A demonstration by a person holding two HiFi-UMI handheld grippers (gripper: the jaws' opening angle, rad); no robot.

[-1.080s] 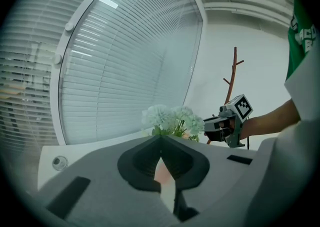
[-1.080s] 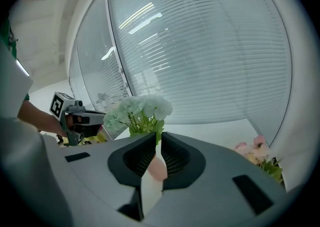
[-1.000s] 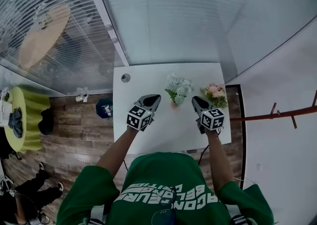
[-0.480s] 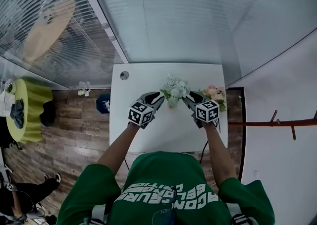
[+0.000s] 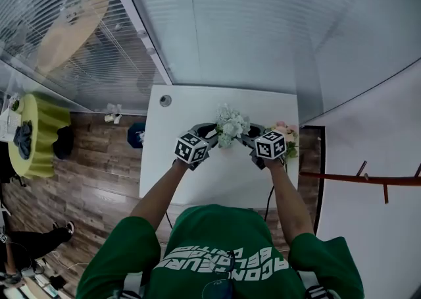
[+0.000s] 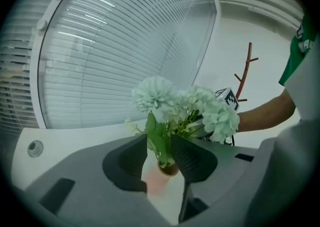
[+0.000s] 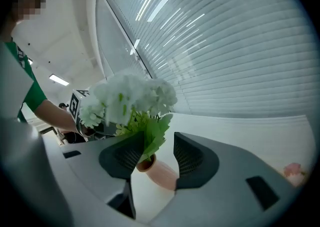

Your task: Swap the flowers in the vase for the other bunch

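A bunch of pale green-white flowers (image 5: 231, 124) stands in a small pink vase (image 6: 169, 168) mid-table. My left gripper (image 5: 209, 134) comes at it from the left. Its jaws have just been opening and now stand wide, with stems and leaves between them untouched (image 6: 159, 146). My right gripper (image 5: 248, 135) comes from the right. Its jaws have also just been opening, and the vase (image 7: 159, 172) neck and leaves sit in their gap (image 7: 159, 146) with space beside them. The other bunch, pink flowers (image 5: 284, 132), lies on the table at the right, also seen as pink flowers (image 7: 294, 170).
The white table (image 5: 177, 176) has a round cable hole (image 5: 166, 101) at its far left corner. A glass wall with blinds (image 5: 223, 21) runs close behind it. A brown branch-like stand (image 5: 368, 176) is off the table's right side.
Both grippers have moved forward and inward, from the near part of the table to either side of the vase. Their jaws have gone from shut to open.
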